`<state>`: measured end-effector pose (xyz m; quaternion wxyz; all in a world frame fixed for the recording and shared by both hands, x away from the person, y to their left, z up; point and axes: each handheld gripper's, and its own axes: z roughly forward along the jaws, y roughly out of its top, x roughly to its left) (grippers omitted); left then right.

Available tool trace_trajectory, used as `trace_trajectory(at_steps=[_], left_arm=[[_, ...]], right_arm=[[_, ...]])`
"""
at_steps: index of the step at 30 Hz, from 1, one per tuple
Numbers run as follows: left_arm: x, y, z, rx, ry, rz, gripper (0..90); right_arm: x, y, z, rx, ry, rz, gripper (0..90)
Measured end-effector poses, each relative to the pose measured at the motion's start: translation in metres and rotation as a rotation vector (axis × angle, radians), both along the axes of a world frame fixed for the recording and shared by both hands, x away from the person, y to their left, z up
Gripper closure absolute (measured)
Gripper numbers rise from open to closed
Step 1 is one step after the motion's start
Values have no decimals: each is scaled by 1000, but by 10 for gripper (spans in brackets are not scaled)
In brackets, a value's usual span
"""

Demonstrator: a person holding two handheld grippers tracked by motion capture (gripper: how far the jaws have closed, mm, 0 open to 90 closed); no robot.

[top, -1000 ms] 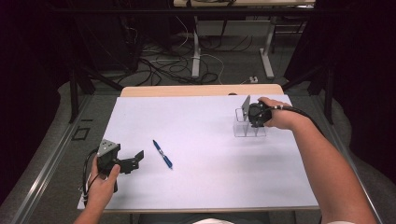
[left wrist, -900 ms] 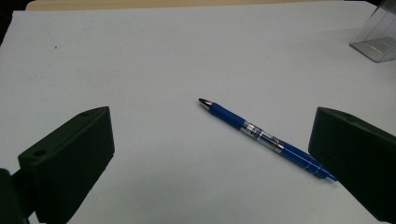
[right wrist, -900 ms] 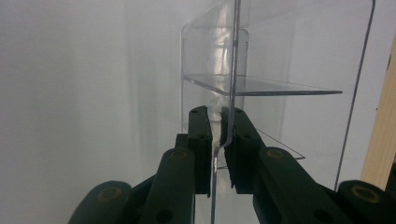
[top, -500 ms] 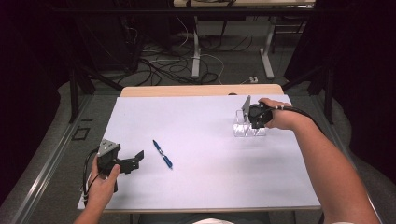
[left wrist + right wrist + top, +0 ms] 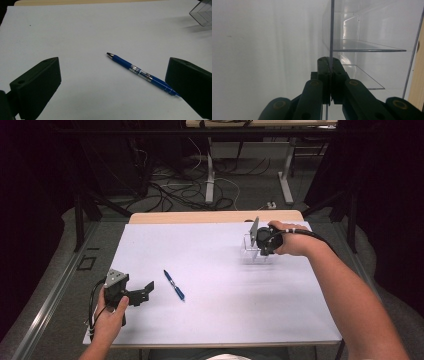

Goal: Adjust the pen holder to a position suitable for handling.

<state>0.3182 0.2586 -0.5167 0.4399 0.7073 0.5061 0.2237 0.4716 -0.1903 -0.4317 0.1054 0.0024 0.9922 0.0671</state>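
Observation:
A clear plastic holder (image 5: 248,252) with open compartments stands at the far right of the white table (image 5: 280,305). My right gripper (image 5: 256,247) is shut on one thin upright wall of the clear holder (image 5: 367,47); in the right gripper view my right gripper (image 5: 329,61) pinches that wall edge-on. A blue pen (image 5: 174,285) lies flat near the left front. My left gripper (image 5: 144,292) rests by the table's front left corner, open, pointing at the blue pen (image 5: 140,72). Nothing sits between the jaws of my left gripper (image 5: 113,67), and the pen's rear end lies near the right jaw.
The table's wooden far edge (image 5: 215,216) shows beyond the white sheet. Table legs and loose cables (image 5: 200,190) lie on the floor behind. A corner of the clear holder (image 5: 203,12) shows at the upper right of the left gripper view.
My right hand has shifted a little to the left, and the clear holder has moved with it. The left hand and the pen stay put.

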Motion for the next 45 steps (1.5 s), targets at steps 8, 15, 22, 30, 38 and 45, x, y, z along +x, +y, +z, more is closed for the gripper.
trace_trajectory(at_steps=[8,15,22,30,38,45], left_arm=[[0,0,0,1,0,-3,5],[0,1,0,-3,0,0,5],[0,2,0,-5,-2,0,5],[0,2,1,-7,-2,-3,5],[0,5,1,-18,3,3,6],[0,5,1,-21,4,1,6]], right_arm=[[1,29,2,108,-10,-4,889],[3,56,4,97,8,-1,889],[6,85,9,11,52,1,888],[7,113,6,-8,62,9,888],[9,135,2,-19,61,13,888],[9,148,-6,-31,81,26,885]])
